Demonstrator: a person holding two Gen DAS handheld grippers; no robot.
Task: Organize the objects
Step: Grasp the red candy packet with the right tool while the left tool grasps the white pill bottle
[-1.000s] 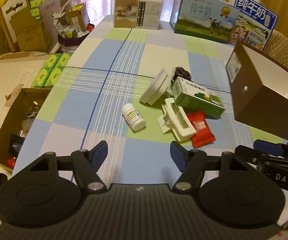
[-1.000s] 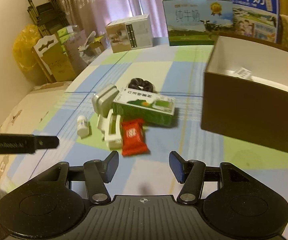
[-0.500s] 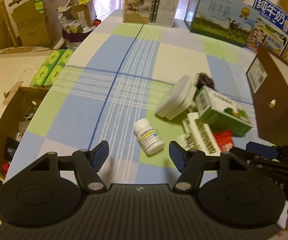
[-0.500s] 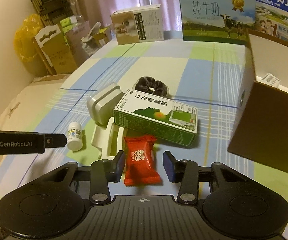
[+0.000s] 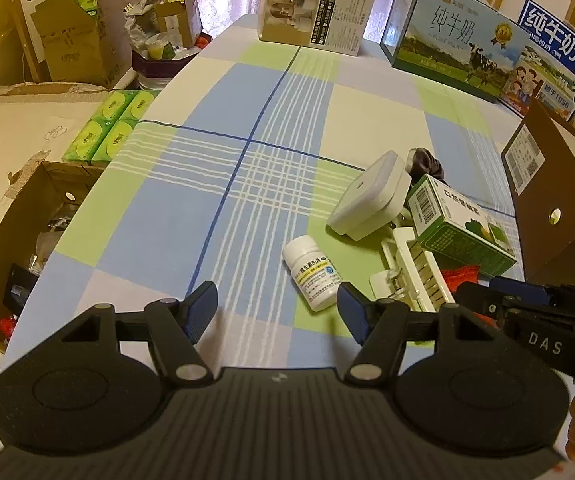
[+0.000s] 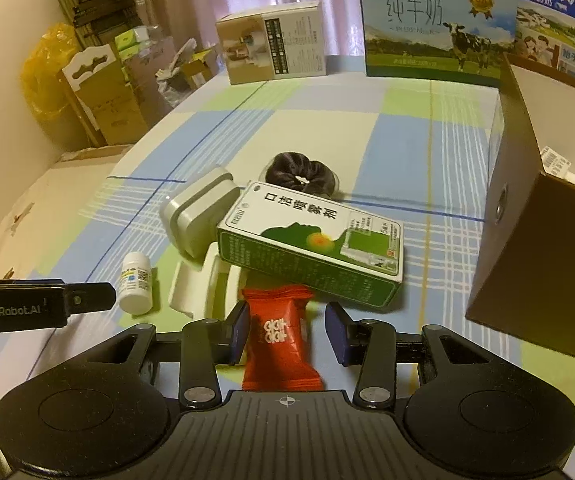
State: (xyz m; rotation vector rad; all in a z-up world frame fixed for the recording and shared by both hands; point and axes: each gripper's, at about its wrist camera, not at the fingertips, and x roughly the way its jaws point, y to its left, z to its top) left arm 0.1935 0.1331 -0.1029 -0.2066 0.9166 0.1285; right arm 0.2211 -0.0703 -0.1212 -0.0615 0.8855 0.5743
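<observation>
Compared with the frame half a second earlier, the right claw [image 6: 285, 330] is sitting further forward, so the red candy packet [image 6: 278, 336] is now lying deeper between its blue pads; the left pad [image 6: 238, 330] is touching or nearly touching the wrapper, while the right pad is standing apart from it. The claw is open and is not yet clamping the packet. The left claw [image 5: 277, 310] is also sitting closer to the items than before, its jaws spread wide and holding nothing, with the white pill bottle [image 5: 312, 276] lying just ahead of its right finger.

The packet is lying flat on the checked cloth of the bench [image 6: 403, 136], its long axis running along the claw's fingers, one crimped end pointing toward the green carton [image 6: 307, 248] and touching or just meeting it. The wrapper is glossy, pillow-shaped film. The carton is a rectangular cardboard box lying on its side. The pill bottle is a smooth plastic cylinder on its side. A dark ruffled fabric scrunchie [image 6: 301, 170] is lying behind the carton. The brown cardboard box [image 6: 539, 240] is standing to the right.
</observation>
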